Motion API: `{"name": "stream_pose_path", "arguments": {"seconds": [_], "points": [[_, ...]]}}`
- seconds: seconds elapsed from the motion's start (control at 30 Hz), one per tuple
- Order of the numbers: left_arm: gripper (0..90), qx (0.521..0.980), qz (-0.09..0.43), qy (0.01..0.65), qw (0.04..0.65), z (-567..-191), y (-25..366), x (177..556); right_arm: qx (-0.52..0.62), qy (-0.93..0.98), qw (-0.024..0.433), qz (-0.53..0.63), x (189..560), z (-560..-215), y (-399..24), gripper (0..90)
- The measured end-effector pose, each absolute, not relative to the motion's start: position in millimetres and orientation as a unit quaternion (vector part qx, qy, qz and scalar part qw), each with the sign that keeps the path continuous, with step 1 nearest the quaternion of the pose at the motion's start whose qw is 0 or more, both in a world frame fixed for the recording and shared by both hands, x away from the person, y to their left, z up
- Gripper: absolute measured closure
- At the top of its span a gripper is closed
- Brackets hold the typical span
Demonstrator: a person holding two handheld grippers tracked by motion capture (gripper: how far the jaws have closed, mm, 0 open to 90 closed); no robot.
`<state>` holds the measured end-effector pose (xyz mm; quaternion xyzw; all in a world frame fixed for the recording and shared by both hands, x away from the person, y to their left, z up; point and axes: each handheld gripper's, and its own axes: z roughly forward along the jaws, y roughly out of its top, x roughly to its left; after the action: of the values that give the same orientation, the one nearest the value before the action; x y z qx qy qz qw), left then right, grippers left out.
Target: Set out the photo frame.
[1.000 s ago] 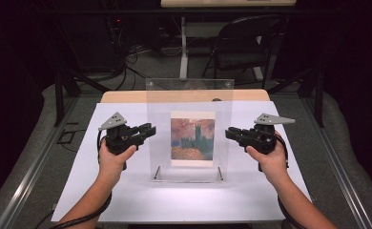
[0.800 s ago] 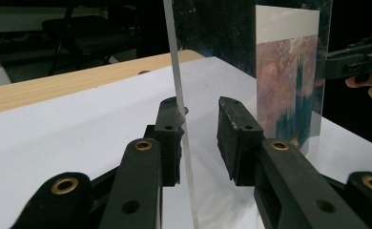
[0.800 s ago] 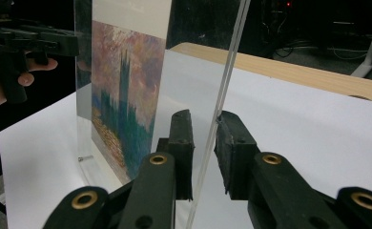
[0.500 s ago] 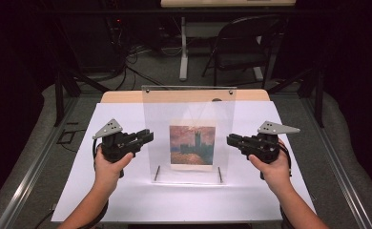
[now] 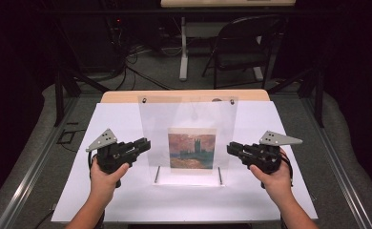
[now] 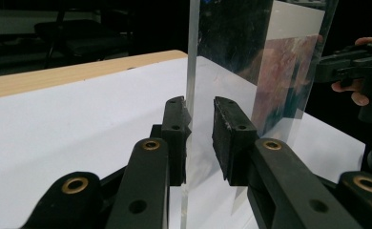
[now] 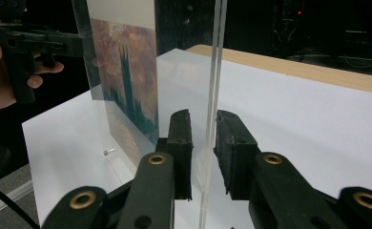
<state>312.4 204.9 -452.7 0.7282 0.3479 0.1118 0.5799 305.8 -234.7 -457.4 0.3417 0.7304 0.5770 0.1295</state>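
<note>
1. Nearest me, the person's two forearms come in over the near edge of the desk (image 5: 103, 200), which is covered by a white sheet (image 5: 289, 191). Each hand holds a black gripper.
2. The left gripper (image 5: 146, 143) sits toward the left side of the sheet, its jaws pointing inward at the left edge of a clear acrylic frame (image 5: 189, 114). In the left gripper view the jaws are spread with the pane's edge (image 6: 190, 71) standing in the gap. The left pad (image 6: 177, 129) looks to be touching or almost touching the pane, while the right pad (image 6: 229, 133) stands clear of it.
3. The right gripper (image 5: 231, 149) mirrors it from the right side. In the right gripper view its jaws are also parted, with the frame's right edge (image 7: 215, 95) running between them. There is a sliver of space on both sides, so it is not pinching.
4. The frame stands upright near the middle of the desk, between the two grippers, on two slim metal feet (image 5: 157, 174) that rest on the sheet.
5. Inside the frame is a small painted picture (image 5: 191, 150) in reddish and blue-green tones with dark towers.
6. Beyond the sheet, the desk's bare wooden far edge (image 5: 127, 95) shows.
7. Farther off, on the grey floor, stands a dark folding chair (image 5: 243, 43) beside cables (image 5: 141, 52).
</note>
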Motion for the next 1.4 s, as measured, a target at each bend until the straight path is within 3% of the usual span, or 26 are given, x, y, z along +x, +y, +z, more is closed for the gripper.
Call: {"name": "stream_pose_path", "arguments": {"seconds": [0.3, 0.5, 0.63, 0.8, 0.97, 1.4], "points": [[70.0, 0.732, 0.112, 0.353, 0.572, -456.0, 209.6, 304.2, 0.352, 0.730, 0.123, 0.573, 297.5, -472.2, -236.8, 68.4], [60.9, 0.728, 0.112, 0.365, 0.569, -466.4, 216.5, 297.8, 0.361, 0.718, 0.122, 0.583, 291.2, -483.4, -245.1, 56.6], [53.2, 0.724, 0.122, 0.386, 0.558, -479.8, 222.9, 295.8, 0.386, 0.710, 0.148, 0.570, 290.6, -492.0, -258.1, 50.0], [49.8, 0.715, 0.136, 0.420, 0.542, -499.8, 232.1, 296.3, 0.431, 0.702, 0.169, 0.541, 293.2, -506.9, -272.0, 44.5], [46.9, 0.710, 0.159, 0.443, 0.524, -516.0, 238.1, 299.0, 0.453, 0.704, 0.180, 0.516, 296.1, -520.8, -277.3, 41.7], [45.8, 0.711, 0.163, 0.465, 0.502, -534.2, 242.9, 301.8, 0.463, 0.716, 0.172, 0.493, 300.8, -542.0, -271.8, 41.2]]}}
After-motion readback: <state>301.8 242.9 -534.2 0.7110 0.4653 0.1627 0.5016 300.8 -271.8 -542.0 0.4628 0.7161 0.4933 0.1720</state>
